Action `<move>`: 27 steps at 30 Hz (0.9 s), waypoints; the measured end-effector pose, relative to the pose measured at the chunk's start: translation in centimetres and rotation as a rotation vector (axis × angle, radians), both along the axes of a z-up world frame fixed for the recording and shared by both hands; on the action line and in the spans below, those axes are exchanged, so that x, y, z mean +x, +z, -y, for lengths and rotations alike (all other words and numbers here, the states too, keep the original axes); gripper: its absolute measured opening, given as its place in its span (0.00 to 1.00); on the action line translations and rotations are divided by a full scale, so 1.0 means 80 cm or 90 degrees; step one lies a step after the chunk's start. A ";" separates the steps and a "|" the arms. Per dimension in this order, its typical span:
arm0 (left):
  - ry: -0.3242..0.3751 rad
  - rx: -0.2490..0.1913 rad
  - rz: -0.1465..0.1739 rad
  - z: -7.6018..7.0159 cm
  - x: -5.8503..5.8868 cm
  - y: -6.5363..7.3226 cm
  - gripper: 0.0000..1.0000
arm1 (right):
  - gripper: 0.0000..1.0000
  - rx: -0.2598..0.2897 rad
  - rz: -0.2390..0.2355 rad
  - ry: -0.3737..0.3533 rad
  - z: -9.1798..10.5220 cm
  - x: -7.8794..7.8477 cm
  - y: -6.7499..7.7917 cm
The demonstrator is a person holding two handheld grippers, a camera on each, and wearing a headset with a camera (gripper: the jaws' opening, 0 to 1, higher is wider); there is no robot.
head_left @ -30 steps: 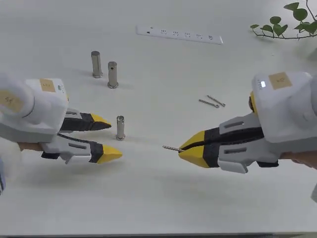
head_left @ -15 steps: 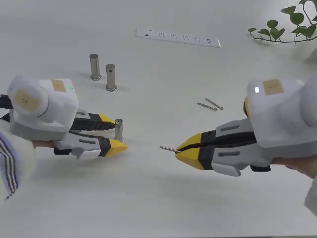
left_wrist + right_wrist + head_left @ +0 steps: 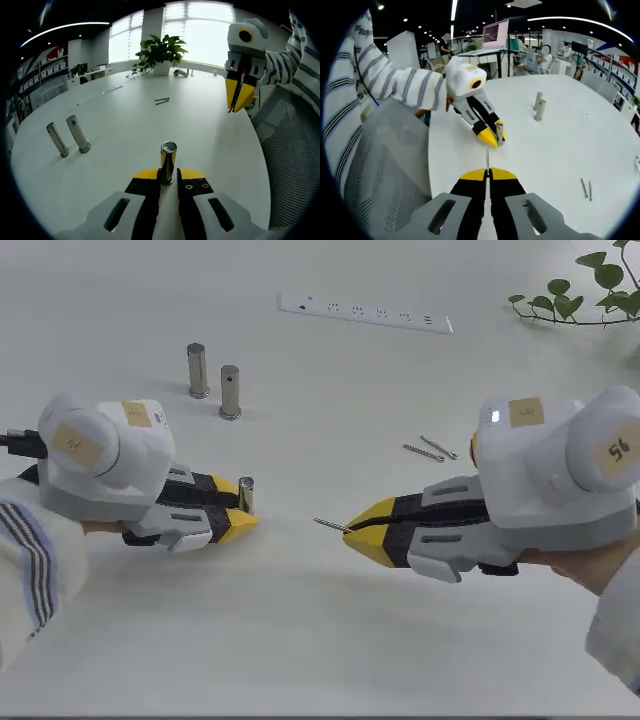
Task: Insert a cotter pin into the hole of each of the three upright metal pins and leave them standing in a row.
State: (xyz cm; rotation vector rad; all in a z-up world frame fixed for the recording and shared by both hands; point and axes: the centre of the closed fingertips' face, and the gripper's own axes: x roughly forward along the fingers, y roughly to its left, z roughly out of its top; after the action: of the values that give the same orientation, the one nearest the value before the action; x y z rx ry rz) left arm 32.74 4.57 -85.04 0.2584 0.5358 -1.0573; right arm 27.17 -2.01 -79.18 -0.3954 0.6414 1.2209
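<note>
On the white bench (image 3: 320, 640), left gripper (image 3: 244, 508) fingers clamp the stiff metal pin (image 3: 246, 487) low; right of it, right gripper (image 3: 352, 530) fingers pinch the thin, probably slippery cotter pin (image 3: 328, 526).

I see bright, even light on the white tabletop (image 3: 320, 640), shadows soft; the windows (image 3: 210, 30) glare white, and both gripper views bend at the edges.
</note>
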 end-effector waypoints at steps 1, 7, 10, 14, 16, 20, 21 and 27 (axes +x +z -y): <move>-0.001 0.003 0.002 0.000 0.000 0.000 0.10 | 0.03 0.001 0.000 -0.001 -0.001 0.001 -0.001; 0.007 0.003 0.000 -0.003 0.001 0.000 0.08 | 0.03 0.002 0.001 -0.012 -0.009 0.008 -0.006; 0.008 0.005 0.001 -0.003 0.000 0.000 0.07 | 0.03 0.002 0.001 -0.014 -0.013 0.010 -0.008; 0.010 0.012 0.005 -0.004 -0.001 -0.001 0.07 | 0.02 0.003 0.002 -0.020 -0.017 0.015 -0.011; 0.018 0.013 0.002 -0.005 -0.001 -0.001 0.07 | 0.02 0.002 0.003 -0.023 -0.019 0.018 -0.013; 0.027 0.021 0.008 -0.004 -0.002 -0.001 0.07 | 0.02 0.001 0.002 -0.028 -0.024 0.021 -0.017; 0.029 0.023 0.009 -0.004 -0.002 -0.002 0.07 | 0.02 0.000 0.002 -0.029 -0.025 0.021 -0.018; 0.051 0.026 0.004 -0.003 -0.002 -0.003 0.07 | 0.02 0.004 0.003 -0.038 -0.033 0.027 -0.023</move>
State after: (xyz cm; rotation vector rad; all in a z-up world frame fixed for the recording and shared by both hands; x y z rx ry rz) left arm 32.59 4.85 -85.25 0.2743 0.5586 -0.9675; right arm 29.33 0.66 -81.00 -0.3714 0.6420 1.1646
